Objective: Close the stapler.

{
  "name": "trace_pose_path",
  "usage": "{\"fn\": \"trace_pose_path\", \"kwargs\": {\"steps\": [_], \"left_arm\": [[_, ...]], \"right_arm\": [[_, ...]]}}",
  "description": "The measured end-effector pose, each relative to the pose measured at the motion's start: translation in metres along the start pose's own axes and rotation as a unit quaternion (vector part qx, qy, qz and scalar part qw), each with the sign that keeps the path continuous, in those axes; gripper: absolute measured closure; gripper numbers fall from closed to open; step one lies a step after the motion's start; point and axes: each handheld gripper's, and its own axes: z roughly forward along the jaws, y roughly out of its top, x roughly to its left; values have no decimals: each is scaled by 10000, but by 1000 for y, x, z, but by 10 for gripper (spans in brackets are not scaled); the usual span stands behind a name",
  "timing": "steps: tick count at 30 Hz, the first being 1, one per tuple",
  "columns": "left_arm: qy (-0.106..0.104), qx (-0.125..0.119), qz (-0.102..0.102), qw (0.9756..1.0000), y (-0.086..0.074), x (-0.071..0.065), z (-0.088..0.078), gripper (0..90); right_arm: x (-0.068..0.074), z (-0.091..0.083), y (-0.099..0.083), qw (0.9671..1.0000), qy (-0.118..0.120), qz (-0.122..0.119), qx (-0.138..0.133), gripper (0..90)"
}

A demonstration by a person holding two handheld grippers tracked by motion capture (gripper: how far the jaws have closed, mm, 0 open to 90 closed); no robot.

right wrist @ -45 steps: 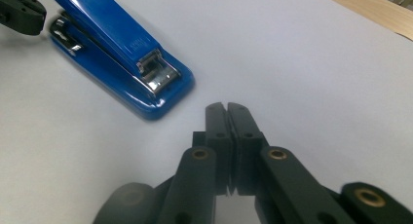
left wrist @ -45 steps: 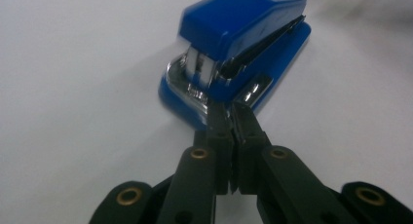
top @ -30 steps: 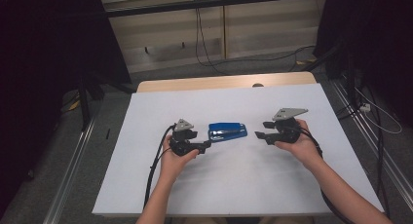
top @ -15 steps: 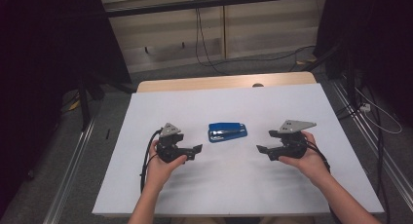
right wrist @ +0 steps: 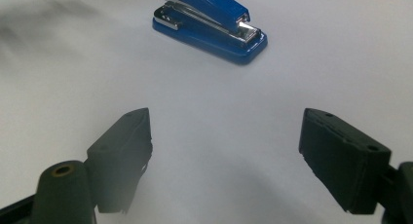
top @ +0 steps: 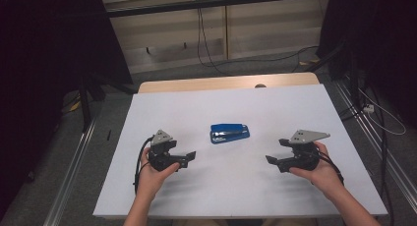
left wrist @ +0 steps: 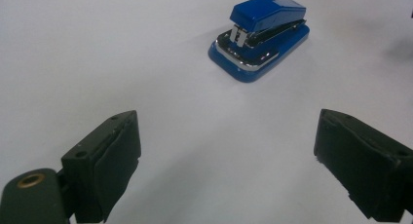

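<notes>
Stapler [top: 229, 133]: a small blue one, lying flat and closed on the white table [top: 221, 186], about midway between the two hands and a little farther from the person; nothing touches it.
Change: both grippers have drawn back toward the person's edge of the table; a second ago they sat close on either side of the stapler, the left one nearly at it, and now both are well apart from it.
Stapler's place: it looks unmoved across that time, same spot and same heading.
Left gripper [top: 189, 157]: held in the left hand [top: 150, 174], low over the table, jaws spread wide and empty; in the left gripper view the stapler [left wrist: 260, 36] sits ahead, past the open jaws.
Right gripper [top: 271, 160]: held in the right hand [top: 319, 169], jaws likewise wide apart with nothing between them; the stapler [right wrist: 209, 24] lies ahead of it.
Meaning: the pull-back with open jaws reads as a release and retreat, so the handling of the stapler is probably finished, or paused before a fresh approach.
Risk: little, since nothing is held.
</notes>
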Motion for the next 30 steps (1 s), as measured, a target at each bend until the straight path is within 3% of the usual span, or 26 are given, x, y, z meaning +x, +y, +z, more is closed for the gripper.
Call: {"fn": "trace_pose_path", "kwargs": {"steps": [21, 27, 30], "left_arm": [[143, -37, 166, 9998, -20, 14, -33, 79], [174, -148, 100, 9997, -29, 19, -42, 78], [137, -103, 177, 9997, -32, 19, -46, 70]], "right_arm": [[7, -19, -25, 9999, -78, 32, 130, 178], [7, -24, -30, 9999, -141, 37, 89, 170], [7, -26, -32, 9998, -147, 91, 24, 166]]}}
